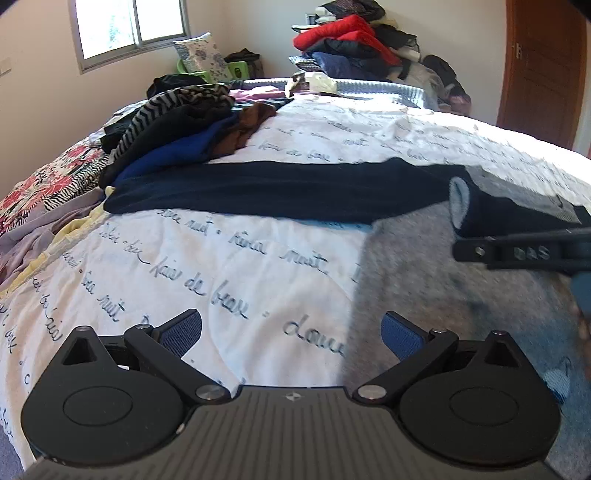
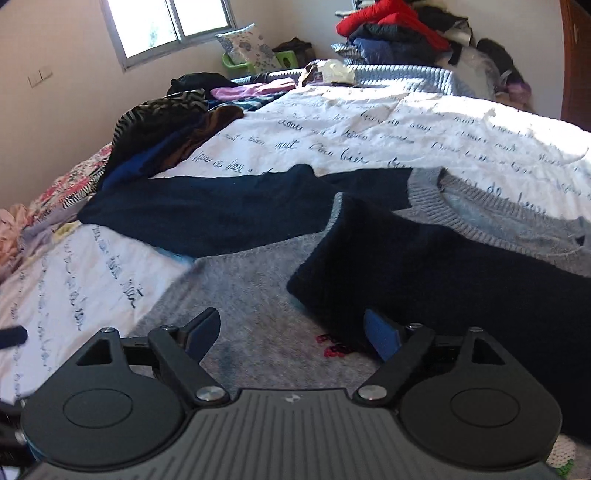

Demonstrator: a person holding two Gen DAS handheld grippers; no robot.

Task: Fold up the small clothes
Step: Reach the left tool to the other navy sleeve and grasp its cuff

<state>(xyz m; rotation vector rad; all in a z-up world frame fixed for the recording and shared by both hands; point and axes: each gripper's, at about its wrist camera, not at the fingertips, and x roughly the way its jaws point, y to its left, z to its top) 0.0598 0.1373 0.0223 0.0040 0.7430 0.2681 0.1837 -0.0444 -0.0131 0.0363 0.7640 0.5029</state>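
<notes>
the left gripper (image 1: 291, 334) is wide open over the white bedspread (image 1: 221, 266) and holds nothing. the grey and navy knit sweater (image 2: 258, 280) lies flat on the bed, one navy sleeve (image 2: 424, 266) already folded across it; it looks soft, light and floppy, so i would take the other sleeve (image 2: 207, 210) at its cuff. the right gripper (image 2: 291, 332) also stands wide open and empty, above the grey body.

Grey sweater (image 2: 258, 288) with navy sleeves (image 2: 424, 273), white bedspread (image 1: 221, 266) lettered in dark script, red jacket (image 1: 343, 35), black-and-white striped garment (image 1: 166, 110), blue pads (image 1: 402, 336)
</notes>
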